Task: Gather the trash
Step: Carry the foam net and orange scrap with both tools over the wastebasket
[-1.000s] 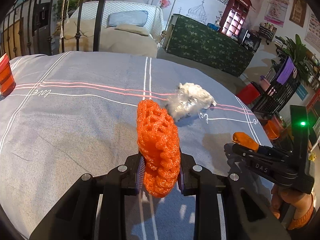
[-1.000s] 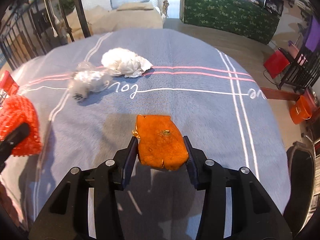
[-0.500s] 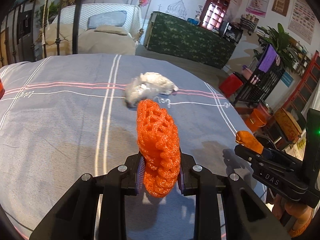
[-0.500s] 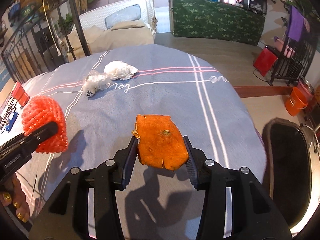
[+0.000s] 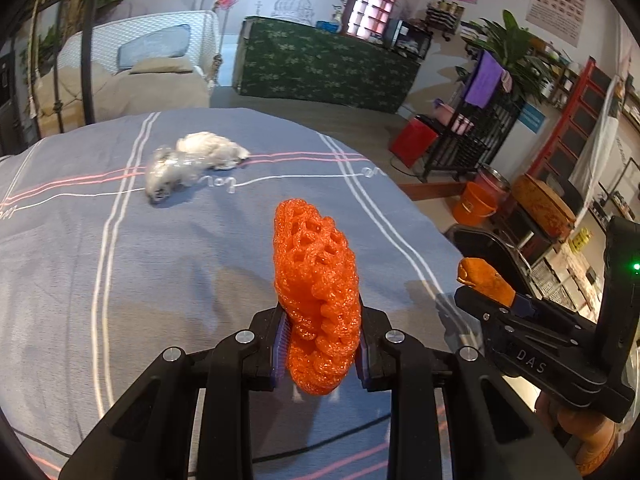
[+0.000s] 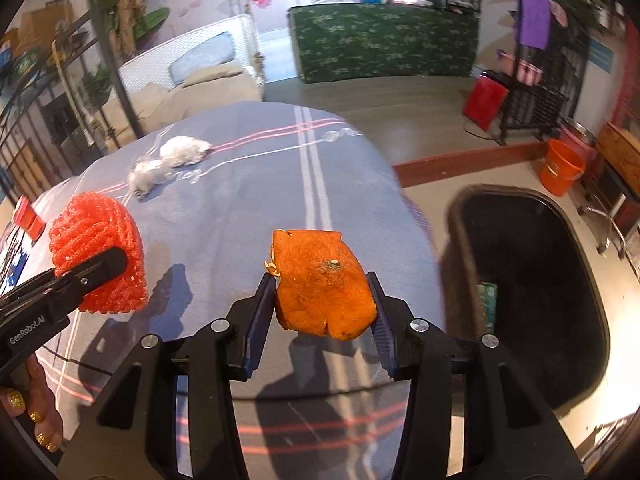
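With the orange foam net (image 5: 316, 300) clamped in the left gripper (image 5: 320, 344) and the orange peel (image 6: 324, 284) in the right gripper (image 6: 324, 320) above the grey cloth (image 6: 240, 200), both should be released only once squarely over the black bin (image 6: 532, 280).

Two grippers are seen, the left gripper (image 5: 320, 344) and the right gripper (image 6: 320, 316). One orange foam net (image 5: 316, 292) and one orange peel (image 6: 322, 284) are counted. Two bits of trash are left on one grey cloth (image 6: 256, 208): one white tissue (image 6: 184, 150) and one clear wrapper (image 6: 148, 176). One black bin (image 6: 532, 296), one orange bucket (image 6: 560, 166) and one red box (image 6: 484, 100) are seen on the floor.
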A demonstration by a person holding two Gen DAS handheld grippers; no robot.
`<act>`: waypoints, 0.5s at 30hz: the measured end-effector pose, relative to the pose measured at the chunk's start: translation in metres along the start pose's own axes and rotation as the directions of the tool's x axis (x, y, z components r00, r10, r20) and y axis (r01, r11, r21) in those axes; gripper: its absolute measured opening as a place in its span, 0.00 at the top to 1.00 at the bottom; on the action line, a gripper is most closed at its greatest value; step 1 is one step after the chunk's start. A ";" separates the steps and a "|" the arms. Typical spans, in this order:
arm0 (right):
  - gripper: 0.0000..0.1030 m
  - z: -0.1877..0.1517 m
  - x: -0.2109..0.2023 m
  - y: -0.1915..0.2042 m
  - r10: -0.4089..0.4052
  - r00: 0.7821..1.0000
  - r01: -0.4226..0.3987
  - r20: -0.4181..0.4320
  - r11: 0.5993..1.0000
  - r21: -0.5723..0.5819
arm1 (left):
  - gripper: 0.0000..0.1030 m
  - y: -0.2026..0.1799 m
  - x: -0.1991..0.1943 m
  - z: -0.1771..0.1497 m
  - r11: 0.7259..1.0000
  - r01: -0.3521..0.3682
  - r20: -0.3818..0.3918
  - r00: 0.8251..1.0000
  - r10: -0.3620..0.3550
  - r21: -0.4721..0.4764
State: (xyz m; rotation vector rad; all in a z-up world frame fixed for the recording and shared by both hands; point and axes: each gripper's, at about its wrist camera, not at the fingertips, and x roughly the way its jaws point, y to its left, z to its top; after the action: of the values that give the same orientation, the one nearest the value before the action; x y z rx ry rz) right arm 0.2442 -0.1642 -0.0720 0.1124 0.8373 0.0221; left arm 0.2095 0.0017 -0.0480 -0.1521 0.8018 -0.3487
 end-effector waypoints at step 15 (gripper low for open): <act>0.56 -0.033 -0.023 -0.101 -0.134 0.991 0.125 0.030 0.971 0.204 | 0.74 -0.081 0.024 -0.008 0.981 0.139 -0.041 0.990 -0.135 0.137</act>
State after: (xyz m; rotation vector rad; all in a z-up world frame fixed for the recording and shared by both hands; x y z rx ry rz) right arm 0.2024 -0.2635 -0.0878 0.2479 0.8003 -0.1883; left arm 0.1993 -0.0829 -0.0485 -0.0708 0.7976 -0.5370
